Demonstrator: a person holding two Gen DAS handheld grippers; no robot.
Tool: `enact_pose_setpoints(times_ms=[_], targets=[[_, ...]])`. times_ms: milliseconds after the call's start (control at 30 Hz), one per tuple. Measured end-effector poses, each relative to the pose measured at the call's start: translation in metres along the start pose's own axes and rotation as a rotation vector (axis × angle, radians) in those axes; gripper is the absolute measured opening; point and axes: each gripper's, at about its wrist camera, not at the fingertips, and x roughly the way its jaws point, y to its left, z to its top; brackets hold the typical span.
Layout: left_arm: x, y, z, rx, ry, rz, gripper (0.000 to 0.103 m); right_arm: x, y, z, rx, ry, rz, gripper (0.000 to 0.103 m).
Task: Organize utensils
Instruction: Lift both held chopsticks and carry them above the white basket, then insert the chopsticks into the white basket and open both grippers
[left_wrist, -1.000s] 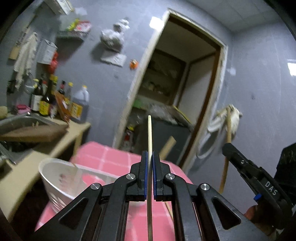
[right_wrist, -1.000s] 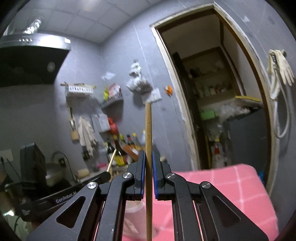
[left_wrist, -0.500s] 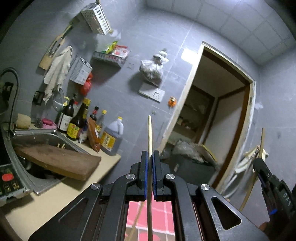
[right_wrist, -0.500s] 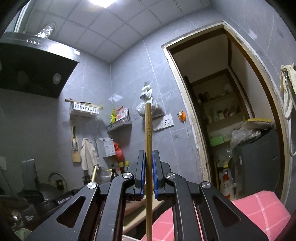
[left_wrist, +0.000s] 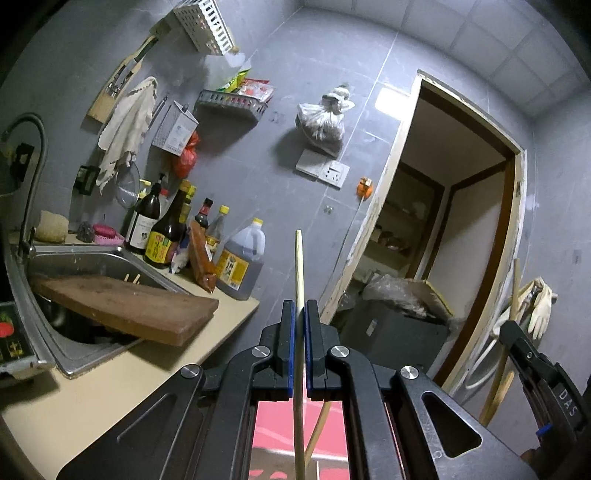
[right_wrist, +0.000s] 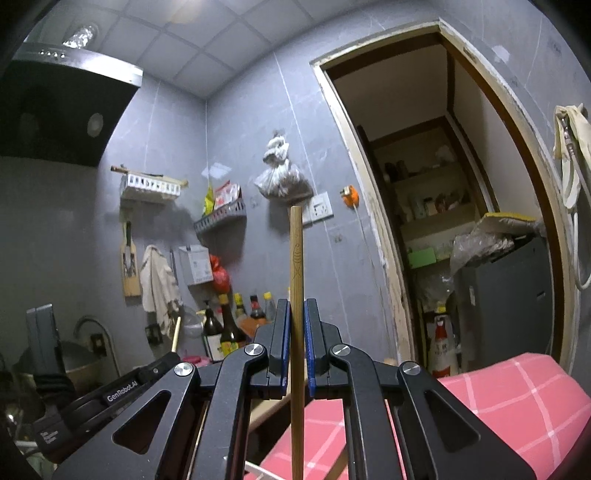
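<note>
My left gripper (left_wrist: 299, 306) is shut on a thin pale chopstick (left_wrist: 299, 266) that stands upright between its blue pads and points up toward the grey wall. My right gripper (right_wrist: 296, 304) is shut on a thicker brown chopstick (right_wrist: 296, 254), also upright. The right gripper also shows at the right edge of the left wrist view (left_wrist: 517, 338), with its chopstick (left_wrist: 496, 391) slanting below it. The left gripper's body shows low left in the right wrist view (right_wrist: 122, 386). Both are raised above the pink checked table (right_wrist: 517, 391).
A counter (left_wrist: 110, 376) at left carries a steel sink (left_wrist: 85, 258), a wooden cutting board (left_wrist: 122, 306) and several sauce bottles (left_wrist: 166, 229). An open doorway (left_wrist: 454, 229) with a dark bin (left_wrist: 399, 328) lies ahead. Another stick (left_wrist: 317, 424) shows below the left gripper.
Both grippers have tilted and risen with their chopsticks. The white basket and most of the pink table have dropped out of the left wrist view; wall and ceiling fill more of both views.
</note>
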Motion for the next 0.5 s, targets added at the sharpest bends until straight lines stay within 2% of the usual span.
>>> enact_pose_setpoints(times_ms=[500], targets=[[-0.015, -0.016, -0.037, 0.090, 0.062, -0.003, 0.003, -0.016, 0.004, -0.018, -0.037, 0.106, 0.016, 0.006]])
